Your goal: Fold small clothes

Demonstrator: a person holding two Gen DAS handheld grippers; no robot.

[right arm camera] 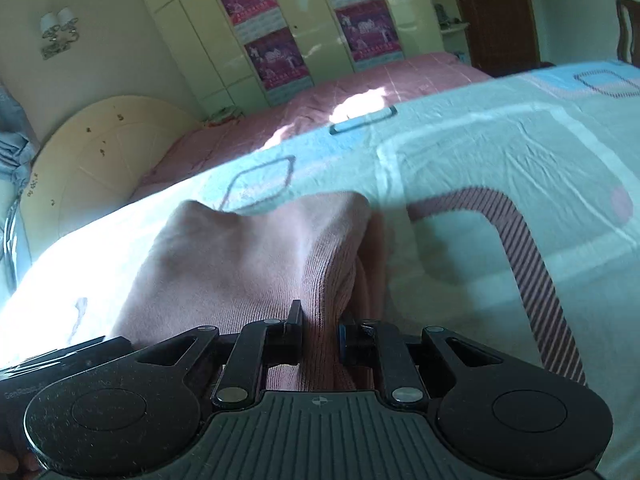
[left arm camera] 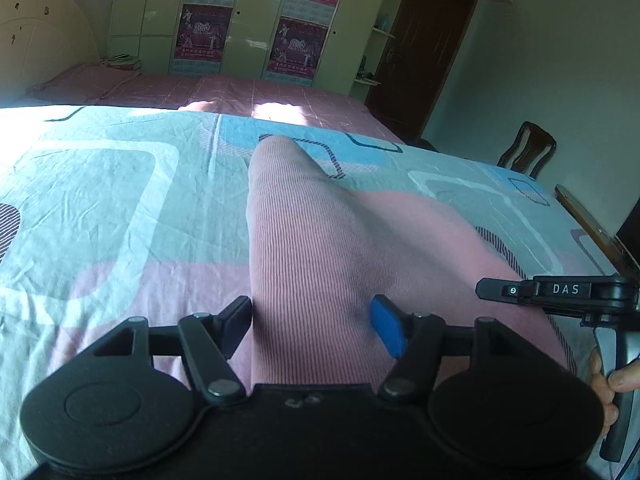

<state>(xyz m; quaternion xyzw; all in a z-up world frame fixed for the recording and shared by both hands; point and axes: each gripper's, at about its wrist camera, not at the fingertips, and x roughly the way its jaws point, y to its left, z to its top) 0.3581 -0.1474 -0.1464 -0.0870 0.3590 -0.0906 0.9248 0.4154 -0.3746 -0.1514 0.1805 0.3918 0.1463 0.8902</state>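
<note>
Bedroom, wardrobe (left arm camera: 248, 20) at back, work on a bed (left arm camera: 100, 184) with a patterned sheet. Pink knit garment (left arm camera: 320, 248) lies on the sheet, one long part stretched away, its near end bunched. Right tongs (right arm camera: 320, 336) pinched tight on a ridge of the garment's near edge. Left tongs (left arm camera: 312, 326) spread wide, straddling the fabric; pads not pressing, so no grip there. Progress: early, I'd say. No clean fold visible, cloth looks only gathered. Left side still needs a grab, then fold over and flatten.

Both black tools have round disc hinges; the left tool (left arm camera: 312, 326) has one blue pad.
</note>
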